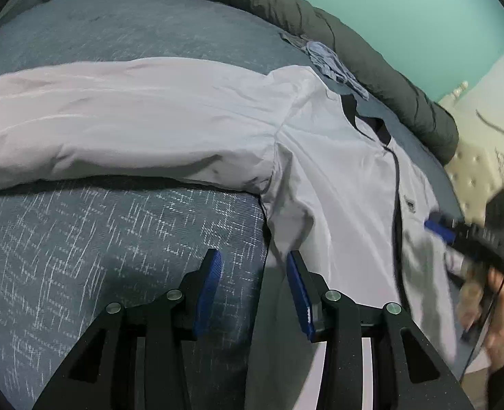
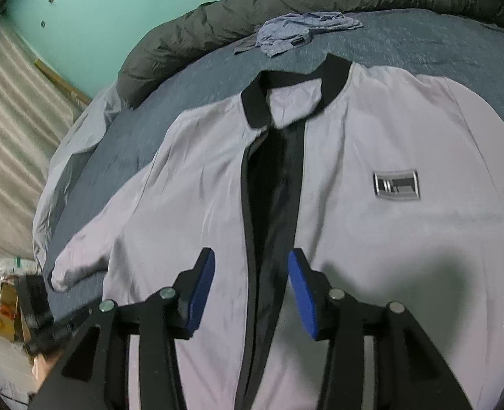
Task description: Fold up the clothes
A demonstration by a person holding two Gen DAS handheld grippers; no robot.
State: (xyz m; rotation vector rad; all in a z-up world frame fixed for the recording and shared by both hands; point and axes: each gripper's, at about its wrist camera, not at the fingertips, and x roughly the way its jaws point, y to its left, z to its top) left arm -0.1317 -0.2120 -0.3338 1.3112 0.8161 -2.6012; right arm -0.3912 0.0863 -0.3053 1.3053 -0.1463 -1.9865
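Jacket (image 2: 371, 239) lies spread face-up on bed (image 1: 115, 239), no fold made yet, sleeves still out; left gripper (image 1: 253, 259) and right gripper (image 2: 252, 256) both gape empty above it

The jacket (image 2: 371, 157) is pale lilac-grey with a black collar (image 2: 255, 106), black front edging and a silver-and-black chest patch (image 2: 396, 185). It lies on a bed (image 2: 422, 41) of blue-grey cloth flecked white. Beyond the collar lies a light-blue crumpled cloth (image 2: 296, 32), then a dark olive duvet (image 2: 218, 17) against a mint-green wall (image 2: 98, 7).
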